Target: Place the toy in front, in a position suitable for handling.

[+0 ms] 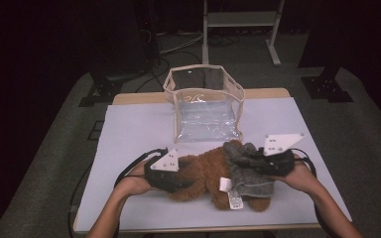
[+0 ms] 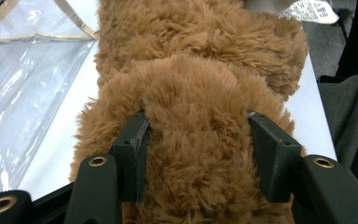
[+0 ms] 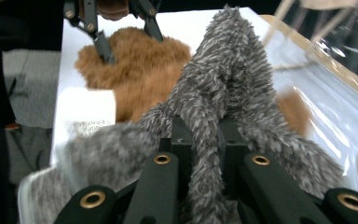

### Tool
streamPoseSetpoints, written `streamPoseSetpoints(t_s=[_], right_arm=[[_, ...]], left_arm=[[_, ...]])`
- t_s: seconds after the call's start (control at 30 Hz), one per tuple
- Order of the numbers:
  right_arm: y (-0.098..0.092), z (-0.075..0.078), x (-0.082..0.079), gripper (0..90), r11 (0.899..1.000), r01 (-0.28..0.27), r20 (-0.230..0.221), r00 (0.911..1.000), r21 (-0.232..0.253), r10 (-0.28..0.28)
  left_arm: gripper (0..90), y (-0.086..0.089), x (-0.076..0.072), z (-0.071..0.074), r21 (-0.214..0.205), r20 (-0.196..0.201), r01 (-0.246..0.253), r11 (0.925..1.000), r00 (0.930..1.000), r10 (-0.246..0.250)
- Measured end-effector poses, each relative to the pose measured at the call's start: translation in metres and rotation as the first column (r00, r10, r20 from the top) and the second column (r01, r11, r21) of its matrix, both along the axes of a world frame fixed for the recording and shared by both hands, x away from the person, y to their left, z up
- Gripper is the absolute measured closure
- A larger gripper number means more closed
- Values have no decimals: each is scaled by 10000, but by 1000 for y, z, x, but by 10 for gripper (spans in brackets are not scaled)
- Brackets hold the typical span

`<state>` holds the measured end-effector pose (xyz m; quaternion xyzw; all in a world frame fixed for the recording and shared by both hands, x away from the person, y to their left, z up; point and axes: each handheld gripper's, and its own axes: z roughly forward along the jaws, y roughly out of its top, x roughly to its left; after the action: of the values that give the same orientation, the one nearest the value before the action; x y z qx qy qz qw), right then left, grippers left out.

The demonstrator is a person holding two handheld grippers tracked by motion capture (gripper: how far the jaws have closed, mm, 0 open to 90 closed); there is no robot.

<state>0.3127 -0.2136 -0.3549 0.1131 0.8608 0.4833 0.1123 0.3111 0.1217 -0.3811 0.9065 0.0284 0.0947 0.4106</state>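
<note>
Pinning the brown plush toy point(image 1: 198, 173) to the white table point(image 1: 129, 134) with half-closed jaws pressed into its fur, the left gripper point(image 1: 178, 179) anchored it so the right gripper point(image 1: 255, 162), clamped on the grey knit garment point(image 1: 248, 171), could pull.

No text is legible: a white care tag point(image 1: 235, 199) on the brown plush toy point(image 1: 203, 173) carries print too small to read, and a faint curly mark on the clear bag point(image 1: 206, 106) stays unreadable.
</note>
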Motion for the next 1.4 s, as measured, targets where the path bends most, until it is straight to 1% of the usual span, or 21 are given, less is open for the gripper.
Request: streamPoseSetpoints(t_s=[0.07, 0.2, 0.27, 0.37, 0.47, 0.53, 0.6, 0.67, 0.7, 0.73, 0.8, 0.83, 0.87, 1.0, 1.07, 1.17, 1.23, 1.27, 1.33, 1.37, 1.4], right_arm=[[16, 4, 9, 802, 9995, -259, 61, 9996, -194, 261], [30, 7, 19, 801, 9974, -362, 95, 9993, -621, 369], [27, 5, 23, 802, 9967, -266, -75, 9996, -766, 261], [14, -2, 23, 806, 9926, -59, -181, 9998, -1212, 37], [-2, -8, 20, 808, 9935, 121, -372, 9992, -1131, -164], [-6, -8, 17, 807, 9950, 122, -496, 9986, -989, -172], [0, -3, 14, 806, 9942, 14, -314, 9995, -1073, -48], [14, 3, 14, 806, 9944, -408, -210, 9990, -973, 389], [14, 3, 14, 806, 9944, -408, -210, 9990, -973, 389], [34, 6, 17, 805, 9906, -653, -1, 9978, -1200, 658], [38, 5, 18, 805, 9898, -724, -14, 9973, -1223, 728], [44, 1, 21, 807, 9832, -688, 28, 9975, -1693, 702], [42, -3, 22, 808, 9792, -612, 52, 9980, -1935, 634], [29, -11, 24, 810, 9861, -361, -135, 9993, -1623, 343], [24, -16, 23, 812, 9912, -301, -245, 9993, -1286, 271], [25, -15, 21, 812, 9908, -268, -191, 9995, -1326, 245], [23, -15, 20, 812, 9911, -236, -230, 9995, -1313, 208], [22, -14, 20, 812, 9910, -249, -212, 9995, -1316, 224], [21, -11, 17, 811, 9907, -264, -237, 9994, -1335, 234], [21, -11, 17, 811, 9907, -264, -237, 9994, -1335, 234], [28, -6, 14, 811, 9886, -410, -133, 9991, -1450, 395]], left_arm=[[449, -5, 2, 0, 41, 55, 106, 9999, 9999, -106], [451, -17, 5, 1, 89, 211, 411, 9991, 9989, -413], [452, -22, 6, 1, 21, 236, 481, 9988, 9986, -481], [452, -30, 9, 0, -129, 186, 630, 9979, 9979, -628], [453, -33, 11, 1, -63, 206, 701, 9975, 9973, -700], [453, -33, 11, 1, -21, 237, 716, 9974, 9972, -715], [452, -32, 11, 0, -20, 239, 662, 9978, 9975, -661], [453, -32, 12, 0, -88, 222, 608, 9981, 9979, -606], [453, -32, 12, 0, -88, 222, 608, 9981, 9979, -606], [452, -34, 12, 1, -6, 264, 634, 9980, 9976, -634], [452, -35, 12, 1, 10, 313, 638, 9980, 9975, -638], [451, -36, 11, 2, 12, 356, 587, 9983, 9976, -587], [450, -35, 11, 2, -39, 347, 555, 9985, 9979, -553], [438, -30, 10, 7, -147, 452, 392, 9991, 9982, -385], [417, -16, 9, 15, -313, 403, 149, 9994, 9991, -137], [410, -1, 11, 21, -524, 271, -190, 9984, 9994, 204], [412, 3, 11, 21, -499, 177, -306, 9983, 9993, 315], [417, 8, 13, 17, -366, -46, -441, 9984, 9990, 439], [438, 8, 13, 11, -322, -269, -406, 9987, 9988, 397], [444, 8, 13, 11, -322, -269, -406, 9987, 9988, 397], [444, 8, 12, 7, -286, -342, -387, 9988, 9987, 377]])
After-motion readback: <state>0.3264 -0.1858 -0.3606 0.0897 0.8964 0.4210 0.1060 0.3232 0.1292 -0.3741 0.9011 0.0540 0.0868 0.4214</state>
